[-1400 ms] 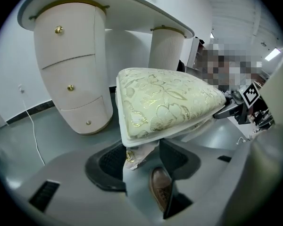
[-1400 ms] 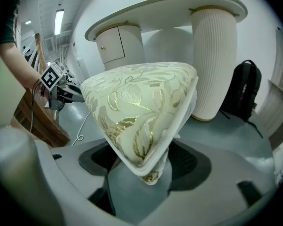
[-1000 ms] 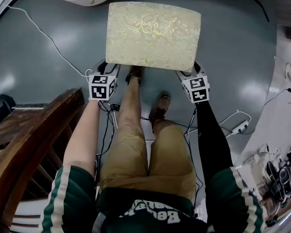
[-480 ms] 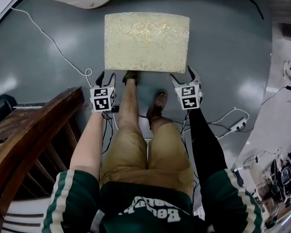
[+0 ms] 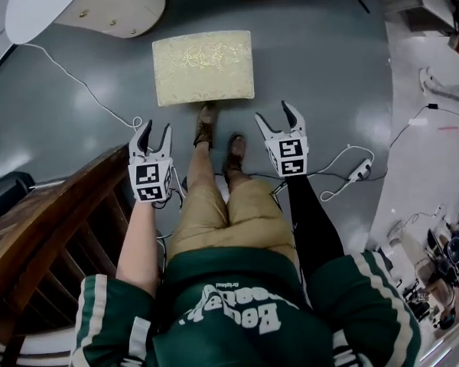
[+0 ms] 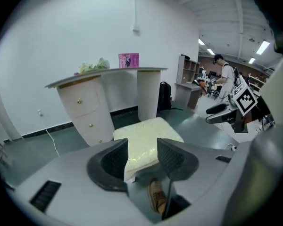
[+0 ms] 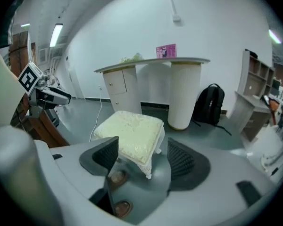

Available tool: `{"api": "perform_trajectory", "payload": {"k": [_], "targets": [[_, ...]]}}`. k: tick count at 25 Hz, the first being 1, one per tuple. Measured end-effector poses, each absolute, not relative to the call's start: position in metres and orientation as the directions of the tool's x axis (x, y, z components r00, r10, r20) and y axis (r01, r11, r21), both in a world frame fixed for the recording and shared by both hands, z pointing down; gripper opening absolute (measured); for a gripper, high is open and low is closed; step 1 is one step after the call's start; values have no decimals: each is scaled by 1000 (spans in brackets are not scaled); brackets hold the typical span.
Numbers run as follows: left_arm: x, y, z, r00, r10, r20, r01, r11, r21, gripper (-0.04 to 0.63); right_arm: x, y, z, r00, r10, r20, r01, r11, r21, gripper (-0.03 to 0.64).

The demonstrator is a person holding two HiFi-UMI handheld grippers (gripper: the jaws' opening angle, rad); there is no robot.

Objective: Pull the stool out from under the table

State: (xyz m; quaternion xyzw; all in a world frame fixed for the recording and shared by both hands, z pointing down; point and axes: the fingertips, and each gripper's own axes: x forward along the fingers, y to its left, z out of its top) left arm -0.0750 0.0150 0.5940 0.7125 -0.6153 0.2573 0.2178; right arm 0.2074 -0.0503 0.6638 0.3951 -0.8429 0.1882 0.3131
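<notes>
1. Left gripper (image 5: 156, 132): the jaws are spread and nothing lies between the pads. In the left gripper view, only the stool's near edge shows beyond the gap.
2. Right gripper (image 5: 275, 121): the jaws are wide apart and closing, but press on nothing. In the right gripper view the stool shows through the gap, well apart from them.
3. Stool (image 5: 203, 67): it stands upright on the grey floor (image 5: 344, 75) at the upper centre of the head view, its pale gold cushion facing up. Neither gripper touches it. The person's shoes (image 5: 206, 131) lie just below its lower edge.
4. Table (image 5: 38, 6): it sits in the upper left corner of the head view. The stool stands beside its white top, not beneath it.
5. Progress: the pull appears complete, with the stool clear of the table and let go. Little seems left beyond drawing both grippers away.
</notes>
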Motion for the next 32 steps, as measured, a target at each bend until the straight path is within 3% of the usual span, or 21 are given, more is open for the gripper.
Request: {"api": "perform_trajectory", "payload": {"k": [4, 10, 24, 32], "targets": [[-50, -5, 508, 171, -822, 544, -976, -215, -18, 203, 196, -69, 564, -519, -643, 563, -792, 609, -35, 333], [-34, -35, 402, 249, -875, 416, -954, -295, -48, 204, 157, -81, 458, -584, -676, 450, -756, 654, 2, 325], [-24, -82, 254, 418, -895, 153, -891, -437, -123, 202, 111, -106, 265, -559, -808, 185, -789, 587, 179, 310], [-20, -75, 208, 446, -894, 50, -880, -448, -155, 202, 107, -83, 218, -557, -825, 93, -796, 562, 225, 264]]}}
